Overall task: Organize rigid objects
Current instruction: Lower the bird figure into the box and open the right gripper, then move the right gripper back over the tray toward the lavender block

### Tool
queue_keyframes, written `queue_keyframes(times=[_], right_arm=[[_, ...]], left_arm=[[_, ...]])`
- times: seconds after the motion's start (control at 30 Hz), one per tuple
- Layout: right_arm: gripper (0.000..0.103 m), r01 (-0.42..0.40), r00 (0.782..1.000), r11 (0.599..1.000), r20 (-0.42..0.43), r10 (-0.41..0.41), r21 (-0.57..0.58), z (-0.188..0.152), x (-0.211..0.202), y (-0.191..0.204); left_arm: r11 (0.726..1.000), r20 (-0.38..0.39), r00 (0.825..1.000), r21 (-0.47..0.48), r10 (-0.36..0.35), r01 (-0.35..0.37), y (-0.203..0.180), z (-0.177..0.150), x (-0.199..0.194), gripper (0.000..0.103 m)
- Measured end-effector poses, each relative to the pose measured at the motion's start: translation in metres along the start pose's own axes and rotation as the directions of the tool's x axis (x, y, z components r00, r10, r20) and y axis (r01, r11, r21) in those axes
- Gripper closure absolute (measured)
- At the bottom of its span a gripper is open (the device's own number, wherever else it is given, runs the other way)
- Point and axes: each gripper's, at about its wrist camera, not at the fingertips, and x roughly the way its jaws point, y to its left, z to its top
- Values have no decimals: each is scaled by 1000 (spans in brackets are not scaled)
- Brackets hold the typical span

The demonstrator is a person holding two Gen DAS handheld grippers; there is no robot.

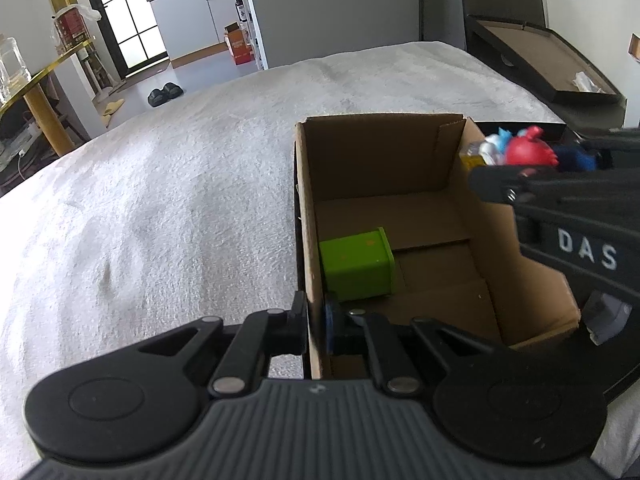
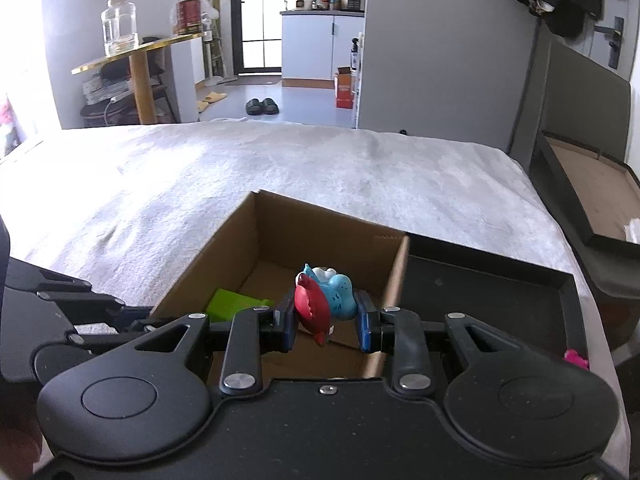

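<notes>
An open cardboard box (image 1: pixel 400 168) stands on the white bed cover. A green block (image 1: pixel 356 264) lies inside against its left wall. My left gripper (image 1: pixel 314 316) is shut on that left wall near the front corner, one finger outside and one inside. My right gripper (image 2: pixel 326 316) is shut on a red and blue toy figure (image 2: pixel 320 300), held above the box (image 2: pixel 320 236) near its right wall. In the left wrist view the toy (image 1: pixel 528 150) shows at the box's upper right, blurred. The green block (image 2: pixel 232 302) shows below, left of the toy.
A black tray (image 2: pixel 500 292) lies right of the box, with a small pink thing (image 2: pixel 576 358) near its front edge. Another flat black-rimmed box (image 2: pixel 592 188) sits off the bed's right side. The white bed cover (image 2: pixel 280 168) stretches far and left. A side table with a glass jar (image 2: pixel 118 26) stands beyond.
</notes>
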Motion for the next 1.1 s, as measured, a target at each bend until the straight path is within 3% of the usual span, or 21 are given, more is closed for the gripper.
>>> queue_keyframes(times=[0.1, 0.17, 0.2, 0.3, 0.83, 0.93, 1.07, 1.1], right_arm=[[74, 13, 1000, 1000, 8, -13, -17, 3, 2, 3], [54, 53, 999, 998, 9, -53, -44, 5, 5, 5], [52, 67, 998, 997, 10, -66, -45, 5, 5, 5], [52, 51, 999, 999, 10, -50, -15, 3, 1, -3], [52, 128, 990, 985, -68, -121, 119, -38, -23, -52], [50, 141, 988, 981, -85, -130, 137, -47, -27, -61], [46, 158, 985, 976, -98, -144, 151, -59, -32, -71], [45, 162, 984, 974, -101, -147, 158, -62, -34, -74]], left_arm=[[1000, -11, 1000, -7, 5, -5, 2, 0, 2, 95], [1000, -12, 1000, -13, 6, -6, 3, 1, 3, 95], [1000, -10, 1000, -13, 7, -7, 2, 2, 3, 95], [1000, -8, 1000, -8, 15, -15, 0, 3, 3, 94], [998, -37, 997, 19, 62, -61, -12, 8, 0, 90], [997, -47, 996, 24, 70, -69, -15, 8, 0, 83], [995, -38, 995, 45, 90, -88, -21, 9, -4, 54], [994, -34, 995, 49, 96, -94, -23, 9, -5, 51]])
